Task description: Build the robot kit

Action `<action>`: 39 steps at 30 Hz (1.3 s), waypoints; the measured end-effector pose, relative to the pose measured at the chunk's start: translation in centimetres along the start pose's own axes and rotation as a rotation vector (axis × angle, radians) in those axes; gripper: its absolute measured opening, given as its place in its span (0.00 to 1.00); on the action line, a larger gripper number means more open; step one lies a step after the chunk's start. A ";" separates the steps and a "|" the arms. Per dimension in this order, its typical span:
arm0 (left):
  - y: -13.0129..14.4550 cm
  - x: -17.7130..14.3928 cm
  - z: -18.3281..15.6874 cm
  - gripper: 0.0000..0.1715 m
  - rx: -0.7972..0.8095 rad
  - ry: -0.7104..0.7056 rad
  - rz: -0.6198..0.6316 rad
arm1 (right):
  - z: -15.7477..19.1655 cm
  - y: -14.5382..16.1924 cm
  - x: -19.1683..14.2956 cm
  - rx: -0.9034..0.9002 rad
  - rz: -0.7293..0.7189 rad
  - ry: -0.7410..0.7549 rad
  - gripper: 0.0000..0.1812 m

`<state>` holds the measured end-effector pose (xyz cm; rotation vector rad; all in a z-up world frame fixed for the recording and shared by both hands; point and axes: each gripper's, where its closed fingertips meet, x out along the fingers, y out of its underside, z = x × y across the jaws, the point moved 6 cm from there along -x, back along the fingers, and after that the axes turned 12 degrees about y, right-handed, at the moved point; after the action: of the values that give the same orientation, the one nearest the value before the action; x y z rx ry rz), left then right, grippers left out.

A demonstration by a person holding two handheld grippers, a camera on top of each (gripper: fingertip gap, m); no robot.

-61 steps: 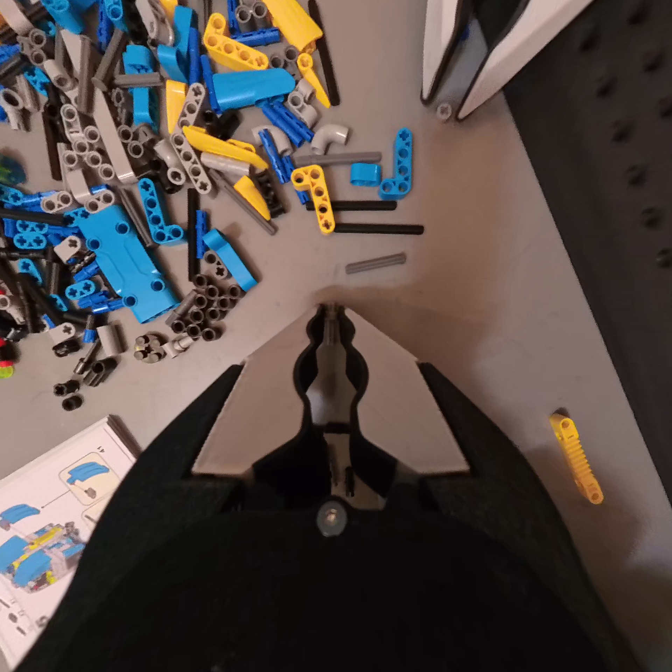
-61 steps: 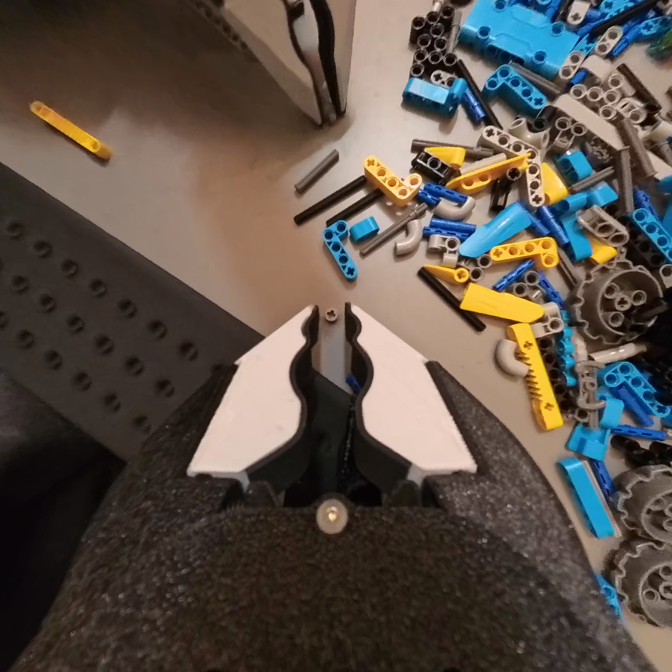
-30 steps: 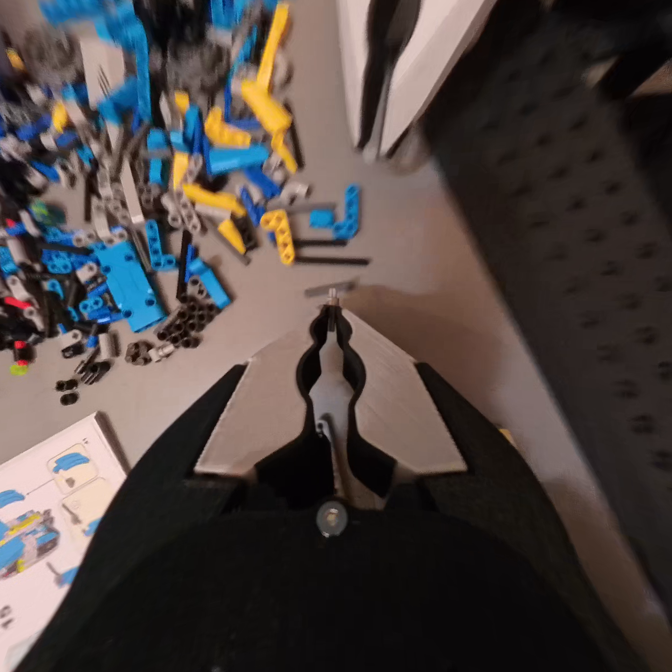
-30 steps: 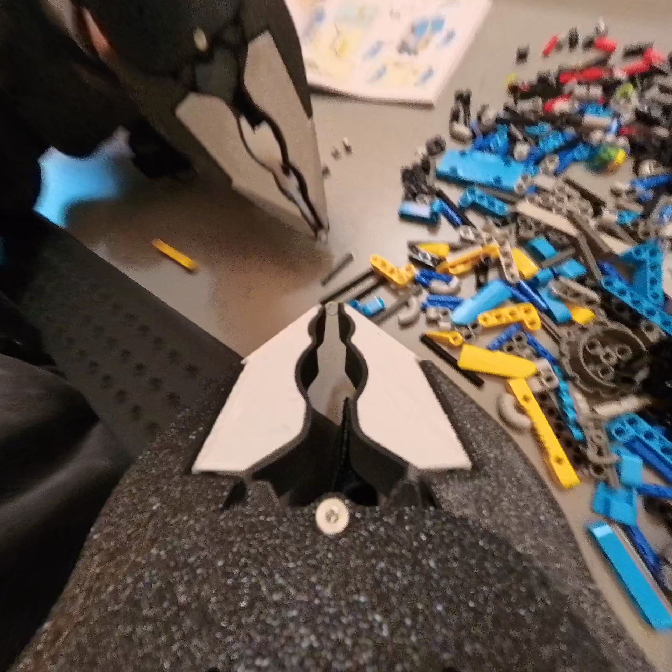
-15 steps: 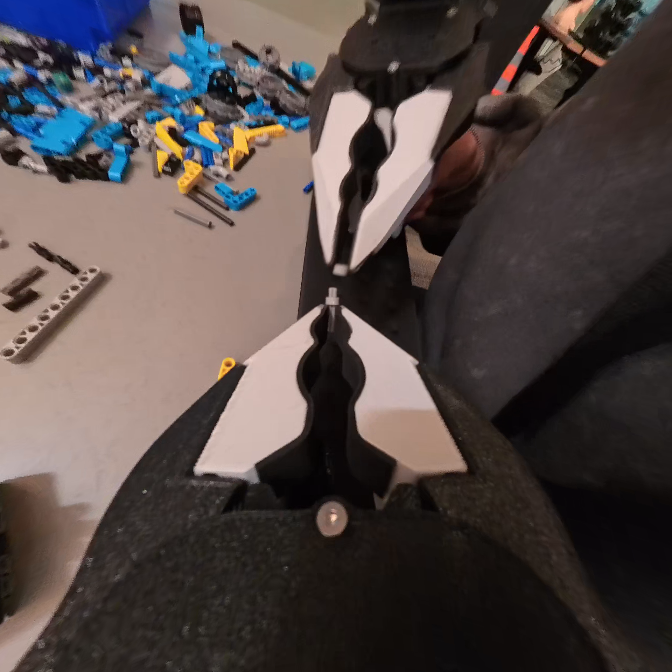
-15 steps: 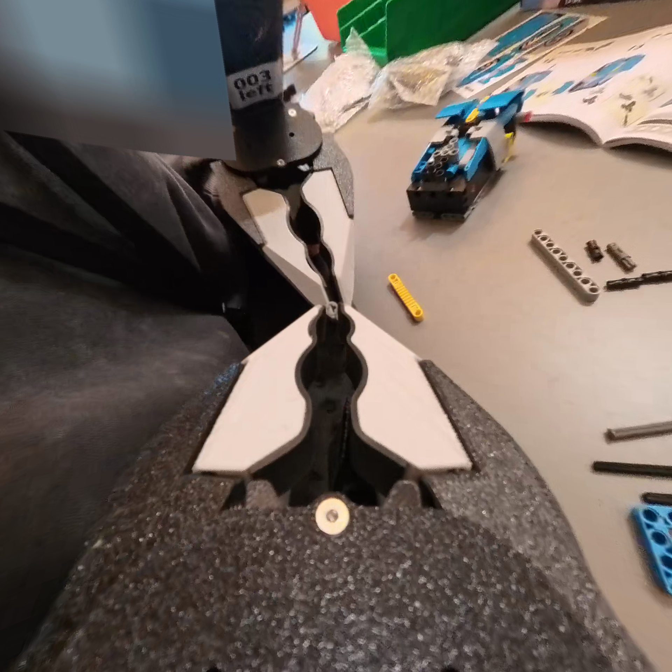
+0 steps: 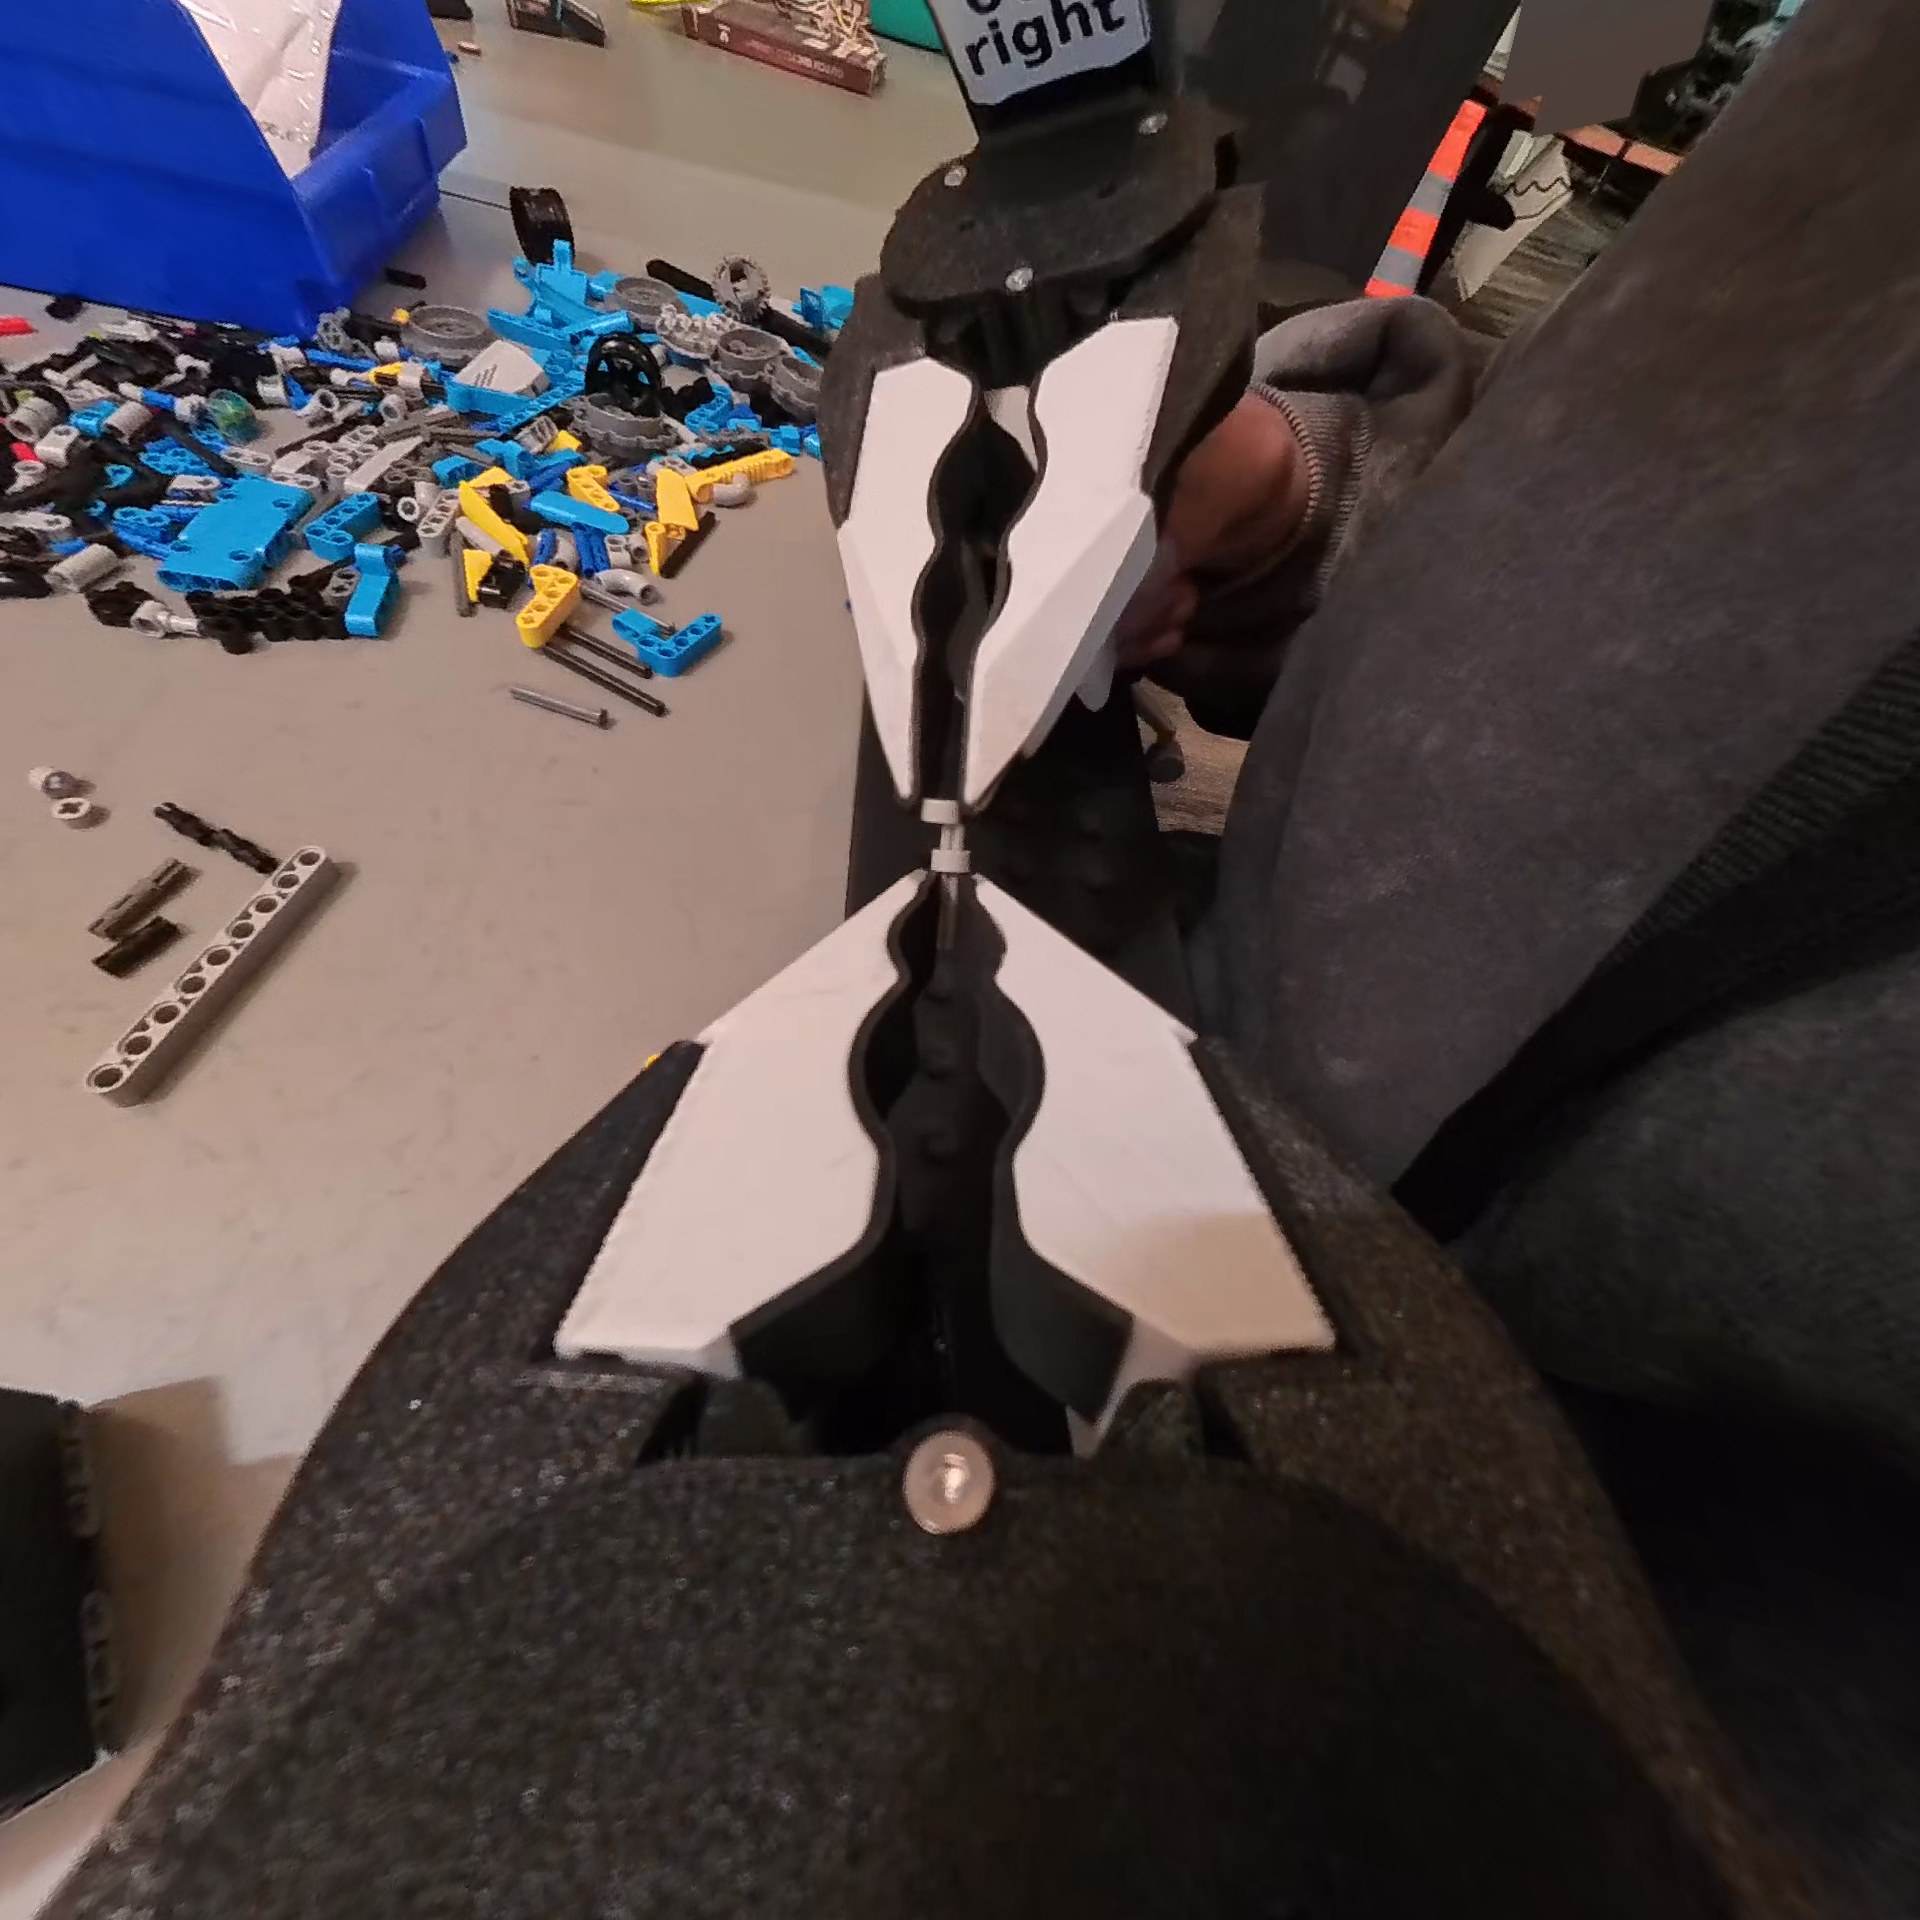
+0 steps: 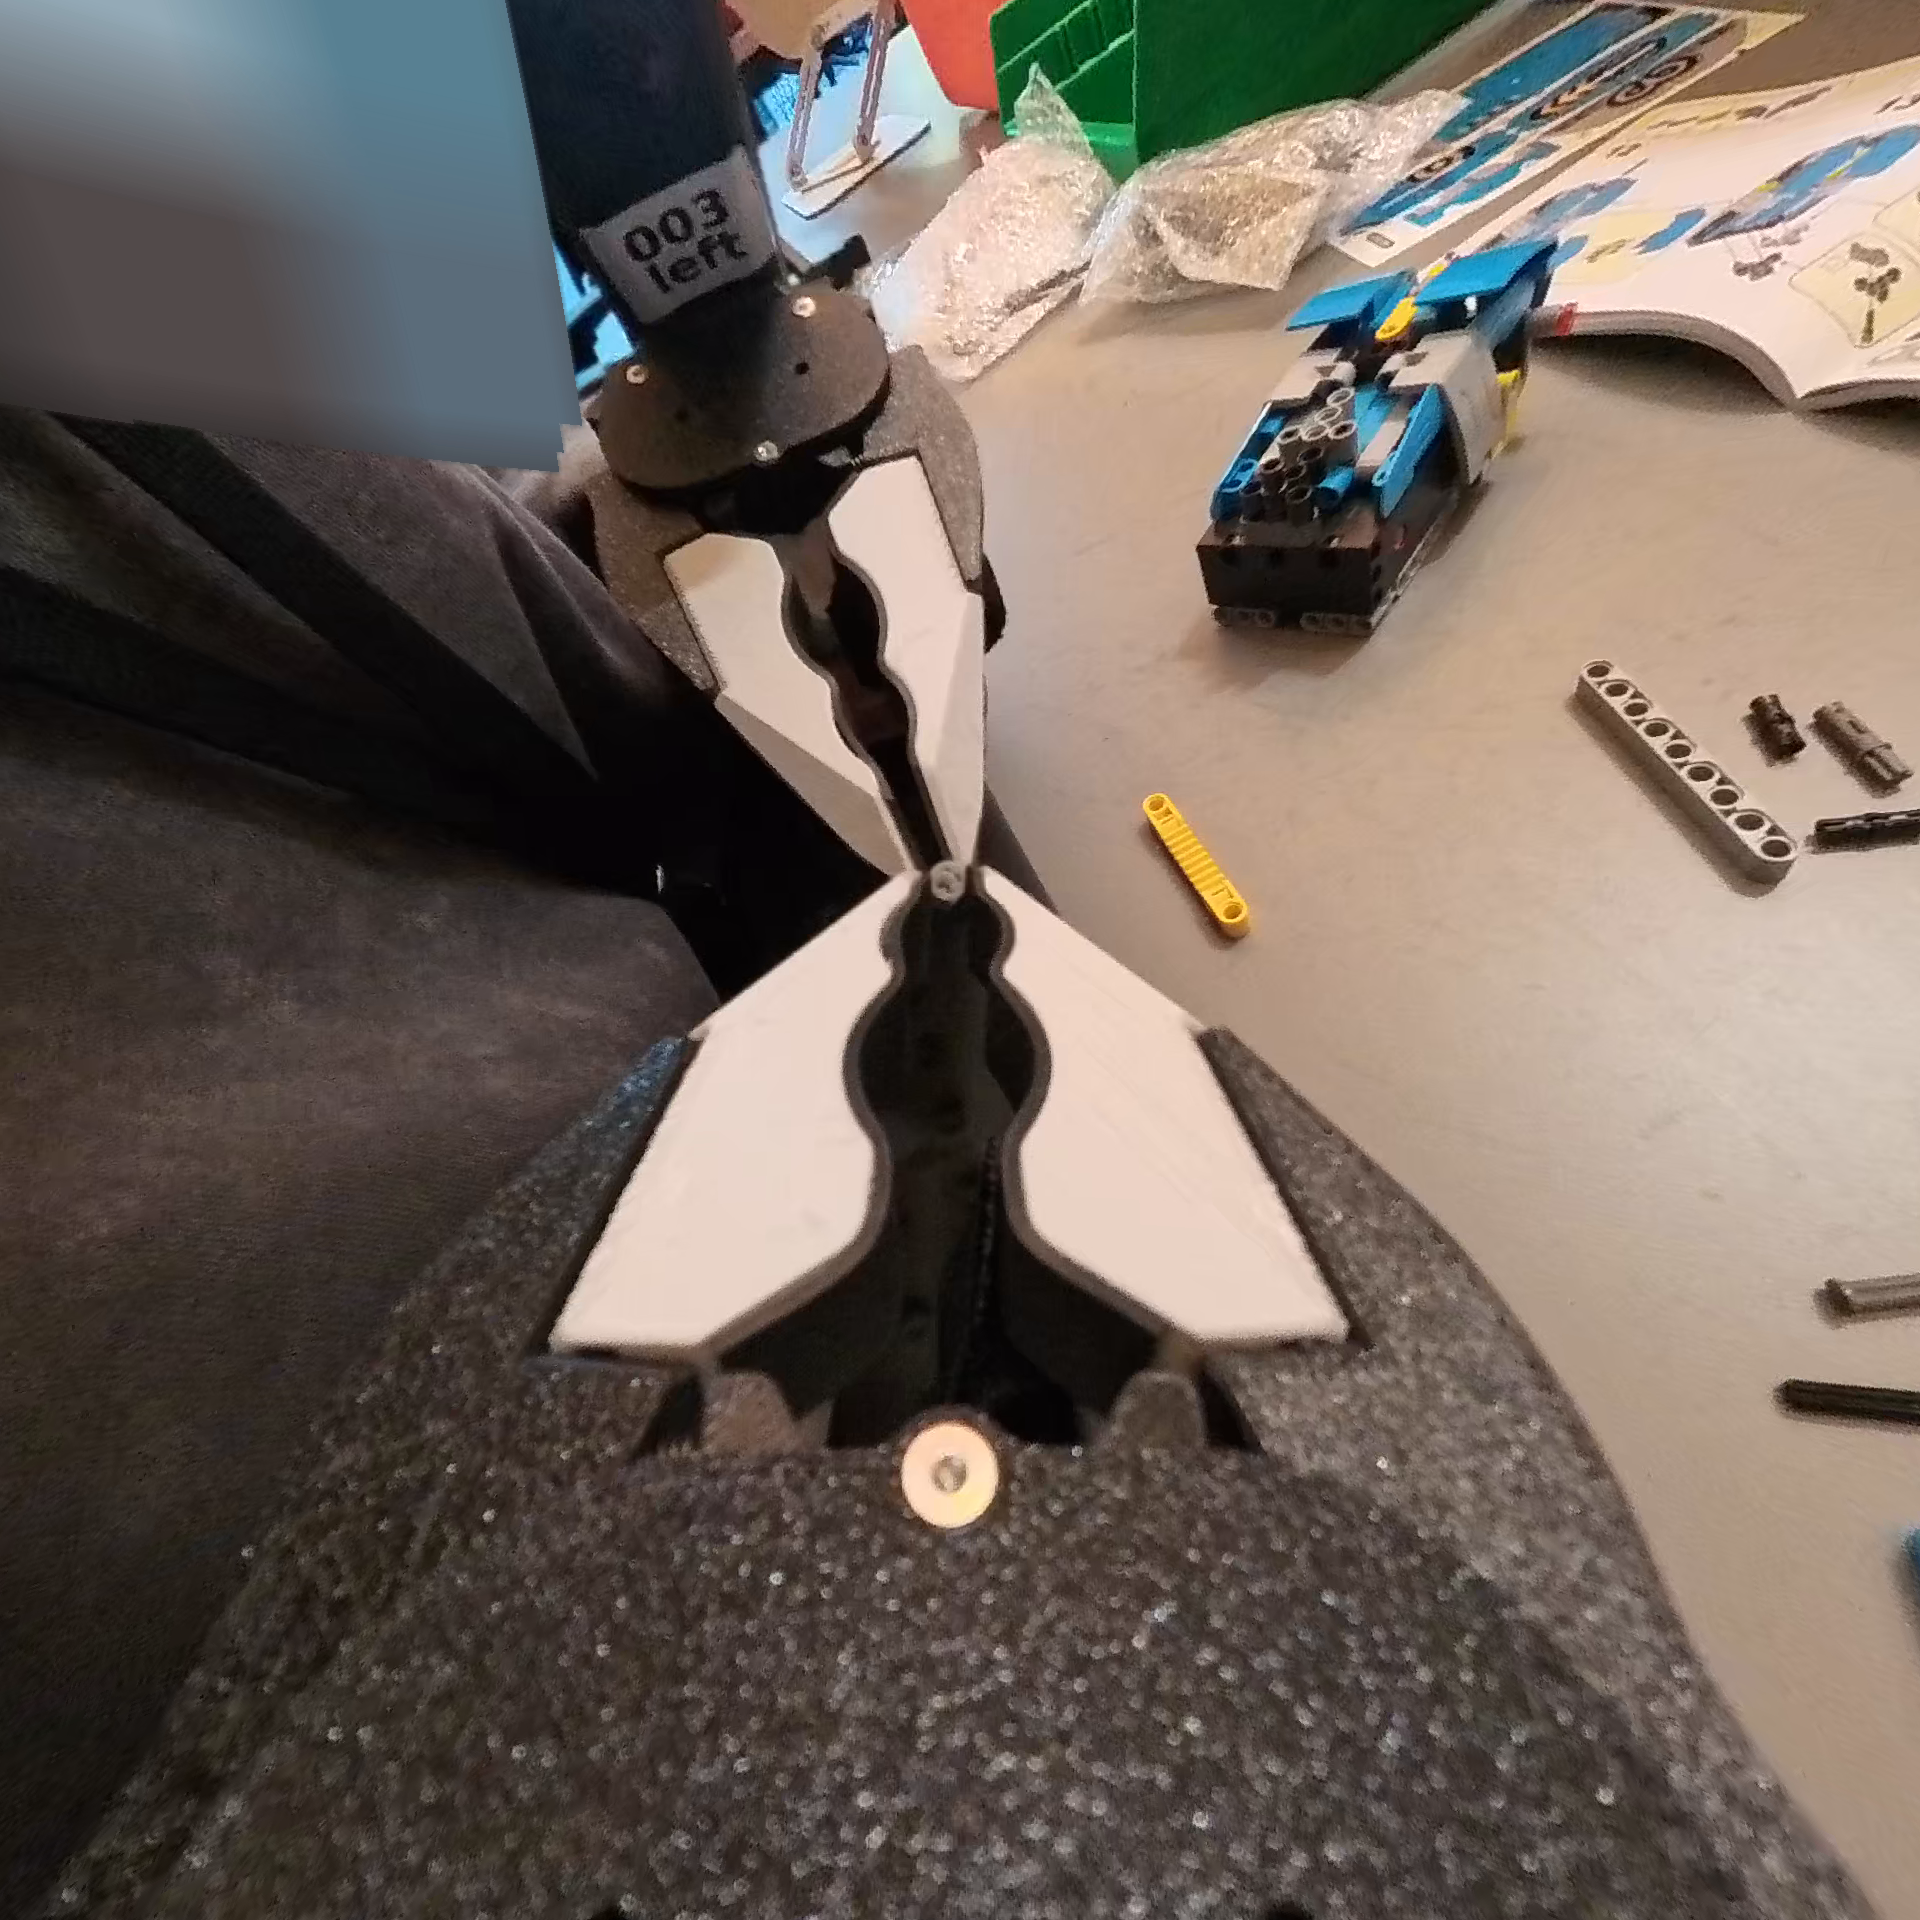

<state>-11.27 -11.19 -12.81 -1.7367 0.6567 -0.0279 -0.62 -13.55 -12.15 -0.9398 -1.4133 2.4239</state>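
Left gripper: my left gripper (image 7: 948,902) is clamped on a thin grey axle (image 7: 950,883) that pokes out past the tips, with a small light-grey bushing (image 7: 950,858) sitting on it just beyond them.
Right gripper: my right gripper (image 8: 943,896) is pinched on a second light-grey bushing (image 8: 945,879) – in the left wrist view that gripper (image 7: 943,802) points down at mine, its bushing (image 7: 938,809) at the very tip.
Meeting point: the two grippers face tip to tip above the table edge; I see the axle end reaching the right gripper's bushing, but I cannot tell whether it has entered.
Behind the tips: a person's dark grey clothing (image 7: 1558,727) and a hand (image 7: 1236,520) on the right gripper.
Table (image 7: 468,935), near: a yellow toothed rack piece (image 8: 1195,868), a long grey holed beam (image 7: 213,977), short black pins (image 8: 1777,722).
Table, farther: a spread of blue, yellow, grey and black building parts (image 7: 416,488) – a blue bin (image 7: 208,156) beyond it.
Right wrist view, far: a partly built blue and black model car (image 8: 1371,447), an open instruction booklet (image 8: 1714,208), clear plastic bags (image 8: 1143,229).
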 end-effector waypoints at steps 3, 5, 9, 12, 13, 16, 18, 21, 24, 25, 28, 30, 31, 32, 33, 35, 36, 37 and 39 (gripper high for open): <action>0.0 0.1 -0.1 0.02 0.019 -0.017 0.010 | 0.0 0.1 0.0 0.016 0.004 -0.015 0.04; 0.1 0.1 -0.1 0.01 0.024 -0.025 0.023 | -0.1 0.1 0.1 0.018 0.020 -0.022 0.04; 0.1 0.1 0.0 0.02 0.024 -0.032 0.030 | -0.1 0.2 0.2 0.007 0.029 -0.016 0.04; 0.2 0.1 0.0 0.01 0.028 -0.035 0.036 | -0.1 0.3 0.2 0.013 0.034 -0.020 0.04; 0.2 0.1 0.0 0.01 0.027 -0.032 0.036 | -0.1 0.3 0.2 0.013 0.036 -0.026 0.04; 0.1 0.0 0.0 0.01 0.021 -0.030 0.026 | -0.1 0.3 0.2 0.021 0.034 -0.030 0.04; 0.1 0.0 0.0 0.01 0.024 -0.030 0.023 | -0.1 0.2 0.1 0.024 0.030 -0.034 0.04; 0.1 -0.1 0.0 0.01 0.021 -0.025 0.019 | -0.1 0.3 0.2 0.038 0.028 -0.046 0.04; 0.0 -0.1 0.0 0.01 0.001 0.001 0.009 | -0.2 0.3 0.2 0.062 0.021 -0.074 0.04; 0.1 -0.1 -0.1 0.01 -0.011 0.022 0.005 | -0.1 0.3 0.1 0.063 0.020 -0.088 0.04; 0.1 -0.2 0.0 0.01 -0.072 0.113 -0.004 | 0.2 0.3 0.2 0.030 0.033 -0.116 0.04; 0.1 -0.3 0.0 0.01 -0.117 0.188 -0.007 | 0.4 0.1 0.2 -0.024 0.056 -0.133 0.04; 0.1 -0.3 0.0 0.01 -0.140 0.226 -0.011 | 0.5 0.0 0.3 -0.050 0.060 -0.148 0.04; 0.1 -0.4 0.1 0.01 -0.159 0.260 -0.012 | 0.6 -0.2 0.3 -0.071 0.067 -0.163 0.04; 0.1 -0.4 0.1 0.01 -0.178 0.293 -0.013 | 0.6 -0.3 0.4 -0.091 0.072 -0.177 0.04; 0.1 -0.6 0.2 0.01 -0.202 0.352 -0.008 | 0.9 -0.5 0.6 -0.129 0.072 -0.215 0.04; 0.2 -0.6 0.3 0.01 -0.205 0.372 0.003 | 0.9 -0.5 0.8 -0.138 0.085 -0.228 0.04; 0.3 -0.6 0.4 0.01 -0.207 0.387 0.015 | 0.9 -0.4 1.0 -0.144 0.105 -0.242 0.04; 0.4 -0.6 0.4 0.01 -0.223 0.425 0.019 | 0.9 -0.4 1.1 -0.156 0.113 -0.272 0.04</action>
<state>-11.77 -10.61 -13.06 -1.9587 1.0167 -0.3287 -2.11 -13.49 -11.95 -0.7612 -1.7040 2.6375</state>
